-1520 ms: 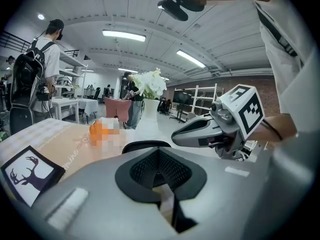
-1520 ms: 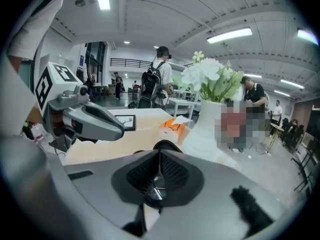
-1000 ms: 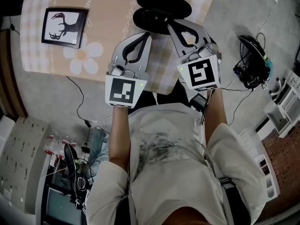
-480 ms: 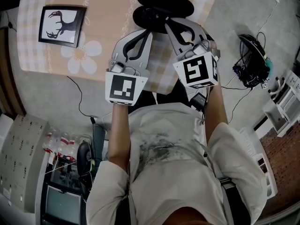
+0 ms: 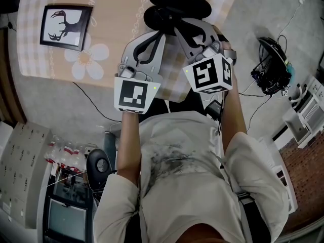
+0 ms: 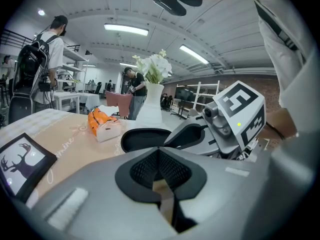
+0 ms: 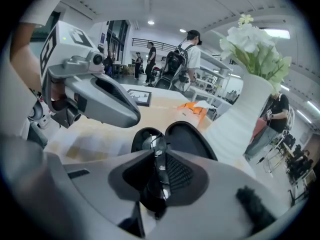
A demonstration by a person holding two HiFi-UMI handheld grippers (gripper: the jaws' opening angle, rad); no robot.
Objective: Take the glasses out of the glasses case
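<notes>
Forearms are stretching forward from the person's chest, side by side over the near edge of the tabletop [image 5: 101, 14], and we are seeing each hand gripping its tool behind the marker cube. The left claw [image 5: 158, 35] is pointing up and slightly right, tips just short of the glasses case [image 5: 174, 6]. In the left gripper view we are reading it as pinched together with nothing in it, only a thin slit showing between the pads [image 6: 145, 169]. The right claw [image 5: 178, 27] is angling left across to the case, its cube tilted toward the left one.

The right claw [image 7: 156, 151] is clamping narrowly on the glasses [image 7: 158, 170], which are standing edge-on between the pads, clear lenses and thin frame glinting. They are sitting at the mouth of the case [image 7: 180, 136]. Whether they are touching its lining, we cannot tell.

The case is lying open, black, two oval halves, close to the tabletop's right edge, beside a white vase [image 7: 240, 119]. A framed deer picture [image 5: 62, 27] is lying near the left edge, well apart.
</notes>
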